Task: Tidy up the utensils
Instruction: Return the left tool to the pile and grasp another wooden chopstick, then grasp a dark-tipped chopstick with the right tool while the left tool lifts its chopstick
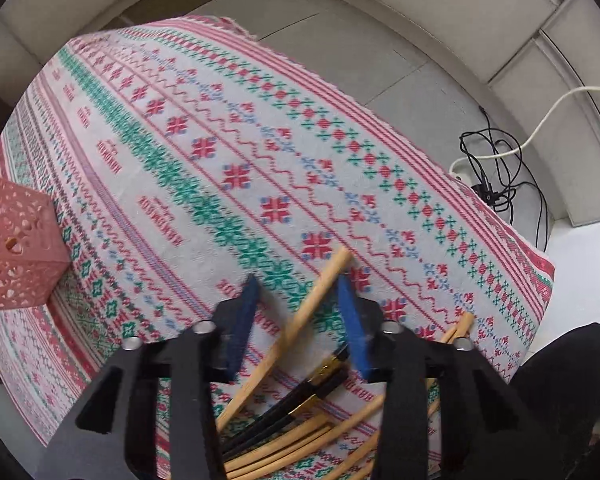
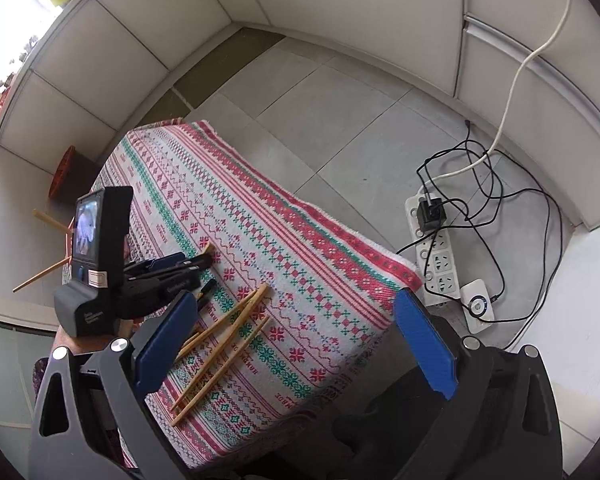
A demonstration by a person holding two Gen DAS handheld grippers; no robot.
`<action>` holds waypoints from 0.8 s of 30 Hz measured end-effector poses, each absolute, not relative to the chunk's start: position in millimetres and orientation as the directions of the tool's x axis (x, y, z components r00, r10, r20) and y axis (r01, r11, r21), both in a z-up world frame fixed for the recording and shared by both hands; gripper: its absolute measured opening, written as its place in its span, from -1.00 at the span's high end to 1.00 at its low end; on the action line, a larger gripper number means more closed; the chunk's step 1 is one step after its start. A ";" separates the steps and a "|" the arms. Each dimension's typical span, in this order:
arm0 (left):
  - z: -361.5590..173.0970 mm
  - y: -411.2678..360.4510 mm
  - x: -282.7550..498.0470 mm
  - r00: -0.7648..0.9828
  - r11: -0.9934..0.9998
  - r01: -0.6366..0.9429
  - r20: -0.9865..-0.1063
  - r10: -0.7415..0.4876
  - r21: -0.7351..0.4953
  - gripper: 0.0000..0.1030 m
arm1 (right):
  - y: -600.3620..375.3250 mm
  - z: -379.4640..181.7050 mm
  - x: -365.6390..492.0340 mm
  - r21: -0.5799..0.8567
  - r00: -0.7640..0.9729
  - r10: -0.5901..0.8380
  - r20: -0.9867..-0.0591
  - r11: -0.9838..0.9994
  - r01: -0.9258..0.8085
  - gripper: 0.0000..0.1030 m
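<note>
Risk entry: my left gripper [image 1: 300, 296], blue pads narrowed around one pale wooden chopstick [image 1: 320, 292] without clearly pinching it, may tip it; my right gripper [image 2: 296, 332] hangs spread, empty.

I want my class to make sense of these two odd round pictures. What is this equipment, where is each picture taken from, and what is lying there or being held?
There is no robot here. A person holds a pair of blue-padded tongs in each hand, and each pair carries a wide-angle camera looking along it. One picture comes from the left tongs, the other from the right tongs. Below them is a table under a patterned cloth with loose wooden chopsticks, some black chopsticks and a pink perforated basket. One wooden chopstick lies between the left pads, with a gap on one side, so it does not look gripped yet. The right tongs are wide open and empty.
</note>
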State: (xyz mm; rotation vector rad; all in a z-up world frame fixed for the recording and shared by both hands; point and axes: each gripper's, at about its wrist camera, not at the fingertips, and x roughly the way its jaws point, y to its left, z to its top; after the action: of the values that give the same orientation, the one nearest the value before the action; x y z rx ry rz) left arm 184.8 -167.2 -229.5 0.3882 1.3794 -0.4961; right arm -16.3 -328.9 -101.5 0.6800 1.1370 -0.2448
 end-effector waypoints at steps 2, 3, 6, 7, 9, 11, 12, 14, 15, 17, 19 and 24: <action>-227.8 -155.0 188.6 0.114 0.845 0.532 -0.986 -0.120 -0.041 0.69 | -320.6 -104.2 -9.8 0.370 0.413 0.161 -0.896 0.785 0.497 -0.86; -227.5 -149.6 190.1 0.109 0.848 0.527 -0.985 -0.131 -0.055 0.71 | -315.3 -105.6 -5.6 0.367 0.410 0.163 -0.898 0.791 0.489 -0.86; -227.0 -136.8 189.8 0.117 0.851 0.521 -0.982 -0.148 -0.066 0.82 | -299.0 -112.9 7.7 0.356 0.391 0.170 -0.905 0.805 0.474 -0.86; -224.6 -131.1 188.9 0.131 0.854 0.518 -0.981 -0.141 -0.054 0.85 | -294.4 -115.8 11.9 0.358 0.384 0.176 -0.906 0.804 0.475 -0.86; -220.6 -120.2 187.1 0.180 0.865 0.501 -0.978 -0.105 -0.001 0.86 | -283.2 -126.5 23.1 0.366 0.362 0.201 -0.910 0.799 0.477 -0.86; -210.4 -109.2 180.6 0.214 0.872 0.490 -0.972 -0.099 0.019 0.86 | -272.4 -139.3 33.8 0.398 0.337 0.254 -0.907 0.782 0.480 -0.86; -203.9 -103.3 177.4 0.231 0.874 0.485 -0.968 -0.101 0.025 0.86 | -266.3 -145.9 40.0 0.420 0.323 0.289 -0.901 0.766 0.486 -0.86; -185.9 -87.1 168.6 0.265 0.878 0.477 -0.957 -0.116 0.025 0.86 | -256.6 -156.8 52.8 0.441 0.296 0.332 -0.896 0.746 0.498 -0.82; -175.4 -79.2 162.7 0.283 0.882 0.470 -0.951 -0.123 0.026 0.86 | -252.7 -160.9 58.5 0.444 0.287 0.341 -0.895 0.738 0.509 -0.78; -157.5 -64.5 153.3 0.316 0.890 0.455 -0.940 -0.127 0.033 0.86 | -245.9 -168.1 68.3 0.444 0.269 0.354 -0.896 0.723 0.529 -0.49; -141.7 -52.9 143.3 0.350 0.897 0.440 -0.928 -0.129 0.041 0.86 | -239.9 -174.7 76.1 0.429 0.246 0.352 -0.903 0.715 0.551 -0.28; -110.2 -29.8 125.1 0.434 0.913 0.404 -0.891 -0.132 0.061 0.86 | -230.6 -189.1 91.5 0.394 0.212 0.336 -0.918 0.705 0.589 0.10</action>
State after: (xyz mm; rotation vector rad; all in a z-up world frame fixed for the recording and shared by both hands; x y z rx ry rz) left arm 125.1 -29.8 -110.2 0.2833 1.0735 -0.3393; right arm 91.5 -230.6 -189.1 0.8352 1.3918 -0.2074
